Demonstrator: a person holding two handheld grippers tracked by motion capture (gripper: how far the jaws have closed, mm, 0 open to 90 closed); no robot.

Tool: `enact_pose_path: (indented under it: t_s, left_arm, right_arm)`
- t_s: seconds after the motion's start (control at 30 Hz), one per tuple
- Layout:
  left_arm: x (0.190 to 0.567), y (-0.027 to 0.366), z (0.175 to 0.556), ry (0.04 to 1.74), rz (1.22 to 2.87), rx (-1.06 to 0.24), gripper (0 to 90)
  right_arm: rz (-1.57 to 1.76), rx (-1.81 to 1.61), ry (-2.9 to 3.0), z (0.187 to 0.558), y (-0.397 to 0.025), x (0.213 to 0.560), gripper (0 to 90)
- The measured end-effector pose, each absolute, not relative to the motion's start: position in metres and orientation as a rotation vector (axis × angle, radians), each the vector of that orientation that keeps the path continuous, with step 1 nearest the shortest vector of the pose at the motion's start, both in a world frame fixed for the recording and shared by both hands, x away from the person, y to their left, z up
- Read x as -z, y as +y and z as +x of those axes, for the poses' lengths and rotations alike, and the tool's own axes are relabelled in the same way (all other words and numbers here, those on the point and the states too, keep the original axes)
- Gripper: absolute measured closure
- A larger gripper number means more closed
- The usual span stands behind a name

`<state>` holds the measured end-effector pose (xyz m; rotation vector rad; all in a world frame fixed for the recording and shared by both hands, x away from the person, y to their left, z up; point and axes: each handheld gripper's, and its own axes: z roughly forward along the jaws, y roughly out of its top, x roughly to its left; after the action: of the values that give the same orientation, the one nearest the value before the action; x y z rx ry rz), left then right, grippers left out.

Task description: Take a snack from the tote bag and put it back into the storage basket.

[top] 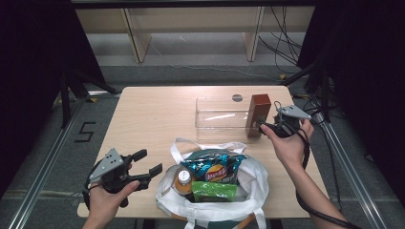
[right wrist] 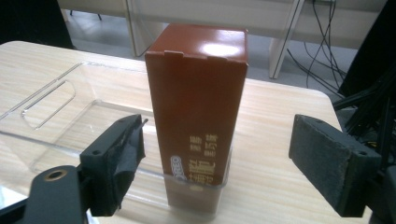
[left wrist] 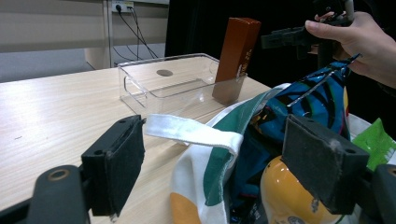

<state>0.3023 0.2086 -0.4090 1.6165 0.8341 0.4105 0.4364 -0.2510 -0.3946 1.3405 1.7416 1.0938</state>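
Currently my right claw [right wrist: 217, 158] gapes wide around brown box [right wrist: 198, 116], upright in clear bin [top: 220, 117], frame centre-right; left claw [top: 148, 167] open, empty, beside bag [top: 253, 183].

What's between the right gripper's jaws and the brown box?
Nothing visible. The right gripper has its jaws open on either side of the brown box, with a clear gap on both sides. The box stands upright in the end of the clear bin.

Glossy card box [right wrist: 198, 116] – clear plastic bin [top: 217, 113] – matt wood table [top: 153, 114].
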Motion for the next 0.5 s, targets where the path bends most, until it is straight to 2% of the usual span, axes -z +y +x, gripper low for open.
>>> enact_pose_path:
  t_s: [0.2,0.5]
  left_arm:
    - [0.406,0.207,0.301,0.822,1.618,-0.413,20.6]
    - [0.399,0.2,0.3,0.777,1.619,-0.401,21.5]
  right_arm:
    - [1.324,-1.104,1.753,0.426,-0.26,0.392,21.1]
    - [1.282,-1.132,1.763,0.408,-0.27,0.39,28.5]
